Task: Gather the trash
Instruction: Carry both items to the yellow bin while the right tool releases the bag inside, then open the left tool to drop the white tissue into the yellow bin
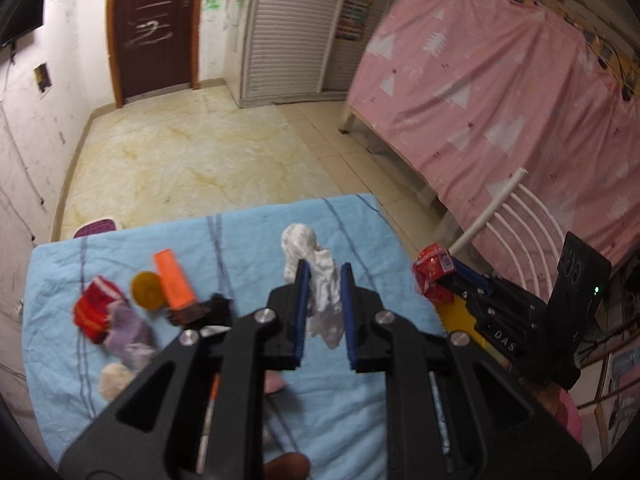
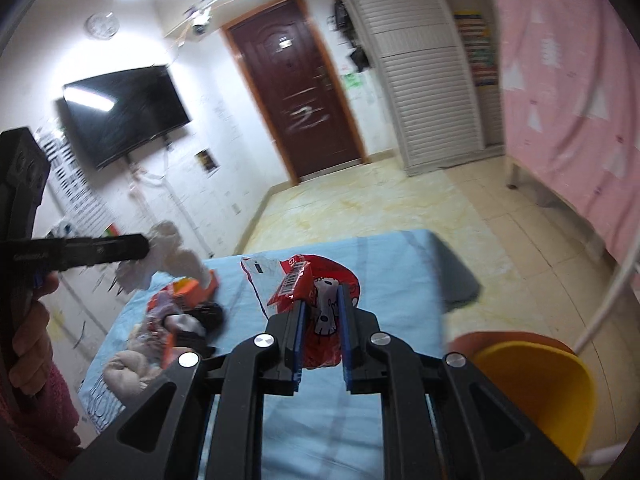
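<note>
brown door (image 1: 154, 28), pink curtain (image 1: 500, 92), tiled floor (image 1: 192, 152)

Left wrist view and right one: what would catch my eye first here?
Probably each hand-held gripper carrying trash above the blue-covered table: the left hand-held gripper clamps a crumpled white tissue, the right hand-held gripper a red snack wrapper. Next, the yellow bin at the table's right, and the pink sheet behind.

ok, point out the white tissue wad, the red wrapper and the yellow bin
white tissue wad (image 1: 320, 280), left wrist view, middle of the crumple
red wrapper (image 2: 320, 312), right wrist view, printed face
yellow bin (image 2: 536, 384), right wrist view, inner wall
</note>
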Action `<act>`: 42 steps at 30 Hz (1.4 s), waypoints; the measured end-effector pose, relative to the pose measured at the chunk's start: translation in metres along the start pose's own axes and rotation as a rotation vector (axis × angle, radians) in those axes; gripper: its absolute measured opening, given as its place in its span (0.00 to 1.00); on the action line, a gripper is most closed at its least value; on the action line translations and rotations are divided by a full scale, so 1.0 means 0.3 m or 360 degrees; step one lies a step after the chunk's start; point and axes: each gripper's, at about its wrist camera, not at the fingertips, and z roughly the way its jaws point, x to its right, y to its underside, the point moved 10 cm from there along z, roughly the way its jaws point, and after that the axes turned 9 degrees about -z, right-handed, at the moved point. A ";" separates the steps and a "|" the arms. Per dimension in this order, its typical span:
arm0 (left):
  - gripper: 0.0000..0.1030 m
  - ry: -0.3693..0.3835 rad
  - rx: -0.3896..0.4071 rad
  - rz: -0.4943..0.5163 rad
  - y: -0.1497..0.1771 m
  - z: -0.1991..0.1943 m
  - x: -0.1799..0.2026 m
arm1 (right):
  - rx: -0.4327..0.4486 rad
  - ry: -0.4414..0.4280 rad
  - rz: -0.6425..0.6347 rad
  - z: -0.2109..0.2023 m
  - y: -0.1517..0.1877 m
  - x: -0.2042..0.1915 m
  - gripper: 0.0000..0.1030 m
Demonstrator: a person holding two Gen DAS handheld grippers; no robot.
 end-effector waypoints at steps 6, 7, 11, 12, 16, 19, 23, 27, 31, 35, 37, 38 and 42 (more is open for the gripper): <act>0.14 0.0048 -0.0109 0.0114 0.062 0.109 0.181 | 0.0001 0.0119 0.0096 -0.072 0.079 0.173 0.08; 0.14 0.0052 -0.0125 0.0130 0.071 0.129 0.199 | -0.0002 0.0135 0.0111 -0.080 0.090 0.195 0.08; 0.14 0.0077 -0.0186 0.0207 0.112 0.201 0.322 | -0.0013 0.0204 0.0181 -0.117 0.158 0.291 0.08; 0.14 0.0087 -0.0210 0.0222 0.126 0.221 0.353 | -0.0021 0.0233 0.0193 -0.124 0.177 0.314 0.08; 0.14 0.0106 -0.0290 0.0288 0.189 0.295 0.449 | -0.0072 0.0306 0.0249 -0.129 0.259 0.396 0.08; 0.14 0.0110 -0.0346 0.0323 0.229 0.354 0.513 | -0.0113 0.0352 0.0297 -0.122 0.315 0.460 0.08; 0.14 0.0109 -0.0405 0.0354 0.277 0.403 0.566 | -0.0149 0.0394 0.0358 -0.121 0.373 0.520 0.08; 0.37 0.0117 -0.0426 0.0372 0.298 0.429 0.612 | -0.0173 0.0439 0.0387 -0.127 0.405 0.566 0.09; 0.62 0.0115 -0.0379 0.0374 0.289 0.413 0.625 | -0.0194 0.0478 0.0379 -0.127 0.422 0.573 0.11; 0.62 0.0130 -0.0377 0.0360 0.283 0.380 0.612 | -0.0208 0.0496 0.0380 -0.117 0.417 0.571 0.14; 0.62 0.0140 -0.0360 0.0338 0.268 0.355 0.596 | -0.0210 0.0500 0.0378 -0.112 0.409 0.568 0.15; 0.62 0.0143 -0.0349 0.0326 0.259 0.341 0.584 | -0.0211 0.0508 0.0374 -0.109 0.404 0.565 0.18; 0.66 0.0154 -0.0317 0.0275 0.232 0.288 0.535 | -0.0208 0.0541 0.0373 -0.109 0.385 0.556 0.50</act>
